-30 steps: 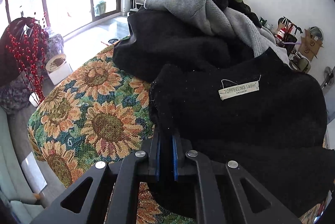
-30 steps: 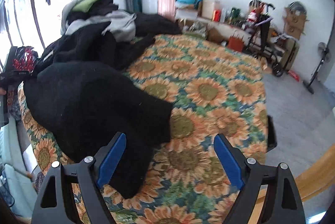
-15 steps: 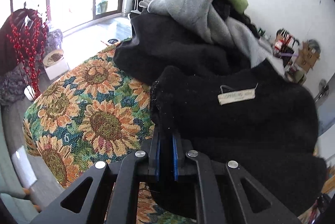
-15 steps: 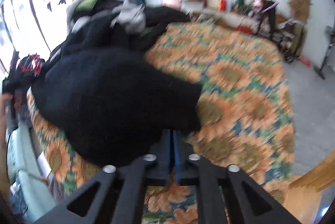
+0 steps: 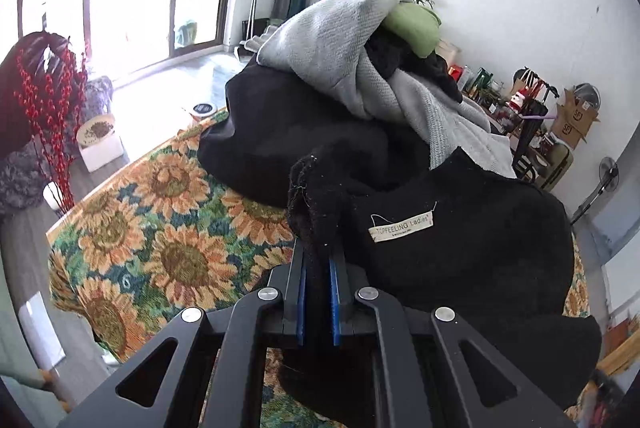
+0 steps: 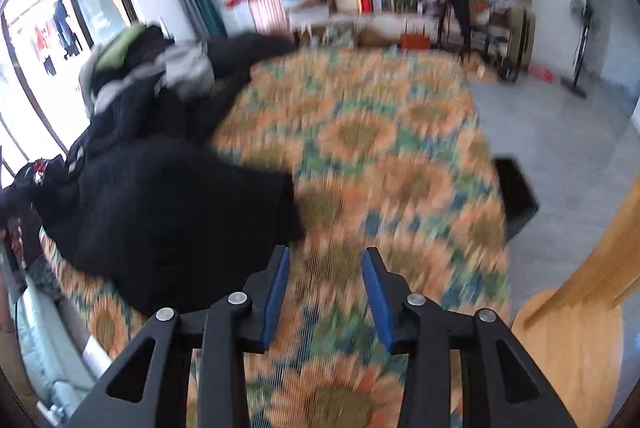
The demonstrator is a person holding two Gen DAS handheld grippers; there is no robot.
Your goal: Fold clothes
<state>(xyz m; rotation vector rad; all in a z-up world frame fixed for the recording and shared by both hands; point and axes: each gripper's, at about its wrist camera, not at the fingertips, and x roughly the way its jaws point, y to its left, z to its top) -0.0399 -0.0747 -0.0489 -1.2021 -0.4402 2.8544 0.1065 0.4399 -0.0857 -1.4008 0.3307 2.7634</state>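
A black knitted garment (image 5: 460,252) with a white neck label (image 5: 401,226) lies on the sunflower-patterned cloth (image 5: 160,236). My left gripper (image 5: 318,268) is shut on a raised corner of this garment, which bunches up between the blue pads. In the right wrist view the same black garment (image 6: 172,211) lies at the left. My right gripper (image 6: 325,276) hovers just right of its edge, jaws opening, with only the sunflower cloth (image 6: 400,167) between the blue pads. That view is blurred by motion.
A heap of clothes (image 5: 352,67), grey, black and green, is piled behind the black garment. Red berry branches (image 5: 48,115) and a window stand at the left. Boxes, a shelf (image 6: 380,7) and a fan (image 6: 580,43) line the far wall. A wooden piece (image 6: 580,328) sits at lower right.
My left gripper has lifted the pinched corner of the black garment higher. My right gripper went from wide open to shut at the garment's edge, then parted again and shifted right off the fabric.
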